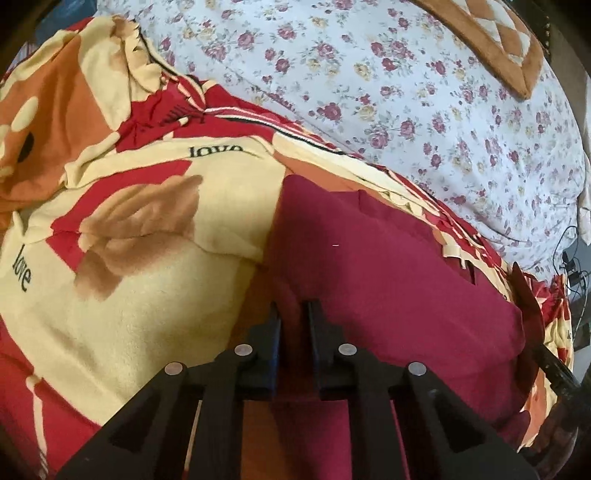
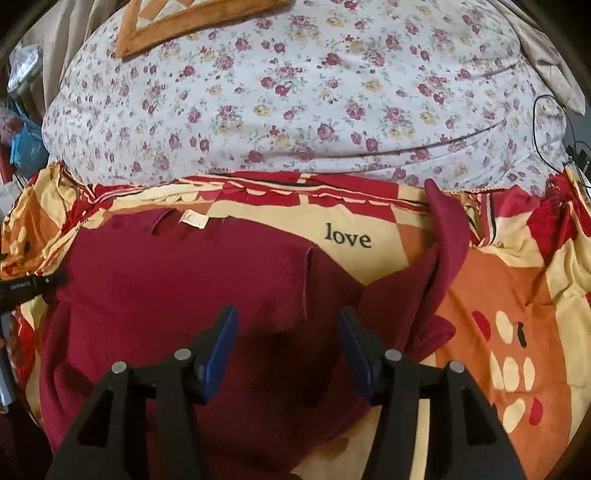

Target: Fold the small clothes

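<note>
While my left gripper (image 1: 293, 314) is pinching the shirt (image 1: 369, 266) edge for folding, I'm hovering my right gripper (image 2: 288, 325) half-open and empty above it.

You are working in a bedroom at home. Under your hands lies a bed (image 2: 517, 295) spread with a fleece blanket (image 1: 129, 295) in red, cream and orange blocks printed with "love". Beyond it a white quilt with small roses (image 2: 295, 92) is heaped, with a brown-edged patterned cushion (image 2: 184, 29) at the far side. Loose black cables (image 1: 570, 258) trail at the right edge.
</note>
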Tool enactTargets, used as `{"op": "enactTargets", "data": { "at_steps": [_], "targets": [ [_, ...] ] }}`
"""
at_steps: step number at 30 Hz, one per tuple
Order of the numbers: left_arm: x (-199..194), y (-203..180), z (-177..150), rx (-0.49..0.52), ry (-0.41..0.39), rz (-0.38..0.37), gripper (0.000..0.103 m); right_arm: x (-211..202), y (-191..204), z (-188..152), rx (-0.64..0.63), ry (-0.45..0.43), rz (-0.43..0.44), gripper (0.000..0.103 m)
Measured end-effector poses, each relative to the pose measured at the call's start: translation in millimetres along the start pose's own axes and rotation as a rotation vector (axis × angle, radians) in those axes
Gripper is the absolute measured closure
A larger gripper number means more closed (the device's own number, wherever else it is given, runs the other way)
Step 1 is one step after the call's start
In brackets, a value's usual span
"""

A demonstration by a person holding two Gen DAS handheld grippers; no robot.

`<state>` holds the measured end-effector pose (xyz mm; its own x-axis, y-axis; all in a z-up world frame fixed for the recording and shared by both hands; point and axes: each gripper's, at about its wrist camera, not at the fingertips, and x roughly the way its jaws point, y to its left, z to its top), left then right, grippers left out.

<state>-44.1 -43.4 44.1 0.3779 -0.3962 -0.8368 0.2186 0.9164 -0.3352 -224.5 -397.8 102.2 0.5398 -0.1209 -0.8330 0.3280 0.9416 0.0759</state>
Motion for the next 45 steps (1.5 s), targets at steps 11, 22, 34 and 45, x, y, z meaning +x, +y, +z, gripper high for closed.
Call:
{"op": "enactTargets", "data": {
  "at_steps": [11, 22, 34, 45],
  "targets": [
    [-37, -42, -5, 0.107, -0.079, 0.075, 0.083, 53, 21, 11, -0.058, 0.101, -0.006, 0.047],
    [-21, -79, -13, 0.187, -0.085, 0.070, 0.082, 36, 18, 9, -0.047, 0.074, -0.015, 0.047],
    [14, -79, -26, 0.214, -0.024, 0.123, 0.080, 34, 2, 7, 0.008, 0.083, 0.055, 0.044],
    [-7, -99, -24, 0.204, -0.052, 0.025, 0.080, -13, -92, 4, 0.220, 0.000, 0.002, 0.043]
  ]
}}
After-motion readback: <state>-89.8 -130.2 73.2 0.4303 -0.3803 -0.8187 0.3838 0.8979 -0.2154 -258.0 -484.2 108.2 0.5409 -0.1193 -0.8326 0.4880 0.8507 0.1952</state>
